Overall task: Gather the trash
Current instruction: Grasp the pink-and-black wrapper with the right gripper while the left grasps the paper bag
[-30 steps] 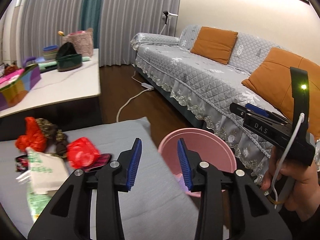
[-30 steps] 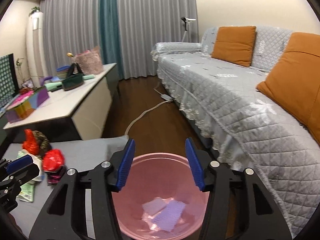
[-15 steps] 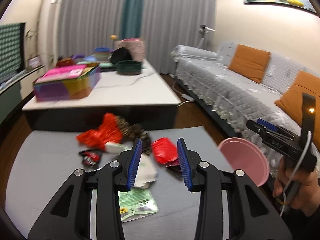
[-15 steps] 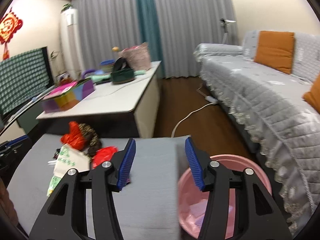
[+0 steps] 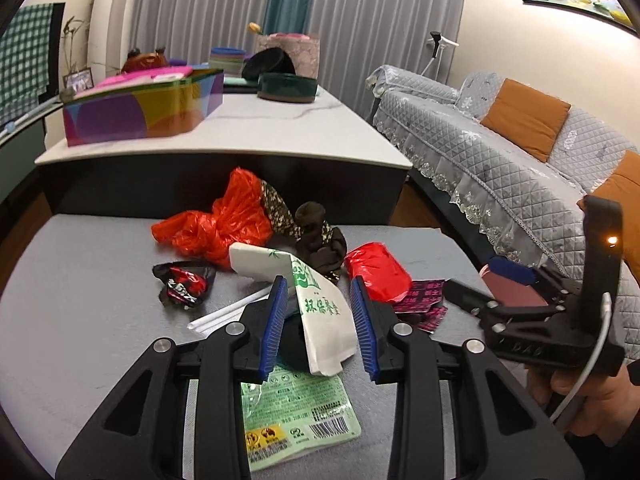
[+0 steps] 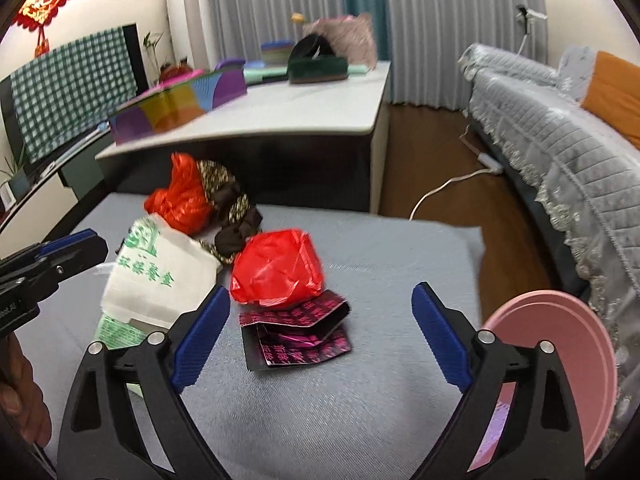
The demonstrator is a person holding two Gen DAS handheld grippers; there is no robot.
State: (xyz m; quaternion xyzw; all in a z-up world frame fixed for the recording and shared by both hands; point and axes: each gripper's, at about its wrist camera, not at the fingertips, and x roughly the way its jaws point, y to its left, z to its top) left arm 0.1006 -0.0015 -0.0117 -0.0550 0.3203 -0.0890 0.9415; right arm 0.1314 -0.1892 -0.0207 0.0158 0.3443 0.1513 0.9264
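Note:
Trash lies on a grey mat [image 5: 80, 300]: an orange plastic bag [image 5: 224, 220], a white paper bag with green print [image 5: 320, 308], a red crumpled bag [image 5: 378, 272], a magenta wrapper [image 6: 296, 328], a black-red wrapper [image 5: 182, 284], a green packet [image 5: 296, 412]. My left gripper [image 5: 322, 320] is open around the white paper bag. My right gripper [image 6: 320, 332] is wide open just before the magenta wrapper and red bag [image 6: 276, 272]. A pink bin [image 6: 560, 368] stands at the mat's right edge.
A white low table [image 5: 256, 128] with a colourful box [image 5: 144, 108] and a dark bowl stands behind the mat. A grey sofa [image 5: 500, 152] with orange cushions runs along the right. A white cable [image 6: 448, 188] lies on the wood floor. White straws [image 5: 228, 312] lie by the paper bag.
Both grippers have swung left from the pink bin to the trash pile. The left now straddles the white paper bag; the right jaws have opened wider.

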